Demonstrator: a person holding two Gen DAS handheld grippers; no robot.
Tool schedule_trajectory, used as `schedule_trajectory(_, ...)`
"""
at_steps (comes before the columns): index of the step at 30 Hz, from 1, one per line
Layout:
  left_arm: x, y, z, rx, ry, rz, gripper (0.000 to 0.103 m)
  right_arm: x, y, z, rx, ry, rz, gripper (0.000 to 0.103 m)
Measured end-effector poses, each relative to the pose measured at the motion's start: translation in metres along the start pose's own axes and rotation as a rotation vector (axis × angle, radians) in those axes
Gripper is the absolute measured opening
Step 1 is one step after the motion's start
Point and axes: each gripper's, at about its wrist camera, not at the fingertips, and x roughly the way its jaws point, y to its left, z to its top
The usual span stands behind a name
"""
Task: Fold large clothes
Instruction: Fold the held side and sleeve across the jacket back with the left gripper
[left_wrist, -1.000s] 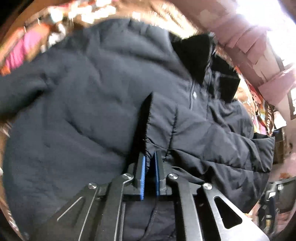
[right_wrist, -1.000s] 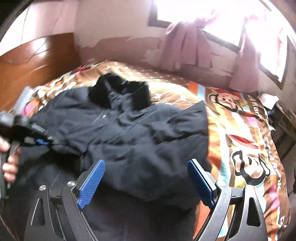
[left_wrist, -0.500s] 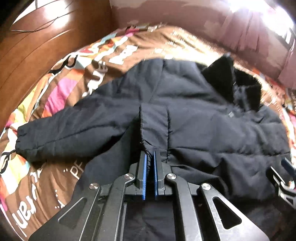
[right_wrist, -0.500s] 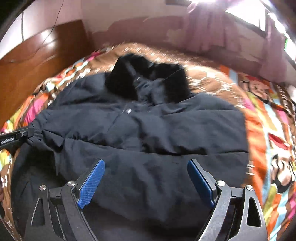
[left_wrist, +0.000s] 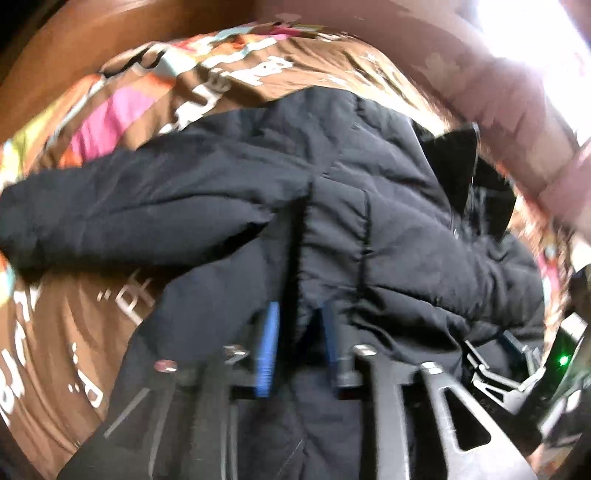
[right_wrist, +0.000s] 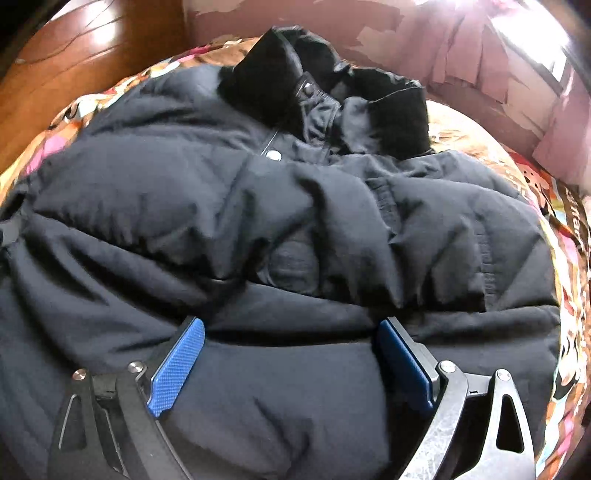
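A large black padded jacket with a black fur-lined hood lies spread on the bed. In the left wrist view the jacket has one sleeve stretched out to the left. My left gripper has its blue pads slightly apart, with a fold of the jacket's edge still between them. My right gripper is wide open, low over the jacket's lower body, holding nothing. The right gripper also shows at the right edge of the left wrist view.
A brown cartoon-print bedspread covers the bed under the jacket and shows in the right wrist view. A wooden headboard stands at the back left. A pink wall with curtains rises behind.
My left gripper's pads have parted from a tight pinch on the jacket edge. My right gripper has come down and forward, close over the jacket.
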Motion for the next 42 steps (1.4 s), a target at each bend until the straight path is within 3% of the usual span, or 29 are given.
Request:
schedule_trajectory(5,-0.029,0.05,0.006,-0.134,-0.043,0.002,0.062,-0.025,0.014,0.009,0.11,-0.048,0.029,0.098)
schedule_trajectory(7,-0.038,0.076,0.009,-0.196,-0.057,0.037,0.065,-0.032,0.03,0.016,0.135,-0.077,0.057,0.1)
schedule_trajectory(13,-0.056,0.186,0.02,-0.431,-0.081,0.117,0.065,-0.028,0.09,0.049,0.125,-0.113,0.145,0.101)
schedule_trajectory(19,-0.053,0.287,0.043,-0.587,-0.118,0.189,0.065,-0.016,0.135,0.071,0.099,-0.158,0.144,0.101)
schedule_trajectory(22,-0.04,0.317,0.053,-0.614,-0.108,0.203,0.065,0.001,0.151,0.078,0.088,-0.141,0.096,0.101)
schedule_trajectory(27,-0.026,0.35,0.061,-0.662,-0.108,0.159,0.064,0.02,0.161,0.073,0.072,-0.136,0.054,0.103)
schedule_trajectory(28,-0.026,0.353,0.062,-0.661,-0.11,0.159,0.057,0.023,0.162,0.071,0.063,-0.14,0.046,0.103)
schedule_trajectory(29,-0.025,0.354,0.064,-0.655,-0.109,0.158,0.042,0.025,0.162,0.07,0.061,-0.143,0.044,0.103)
schedule_trajectory(32,-0.023,0.352,0.066,-0.643,-0.094,0.157,0.018,0.026,0.162,0.069,0.057,-0.136,0.045,0.103)
schedule_trajectory(36,-0.046,0.334,0.074,-0.604,-0.153,0.188,0.008,0.018,0.16,0.074,0.059,-0.108,0.047,0.103)
schedule_trajectory(42,-0.114,0.27,0.096,-0.384,-0.318,0.225,0.007,-0.022,0.144,0.064,0.08,-0.107,0.042,0.103)
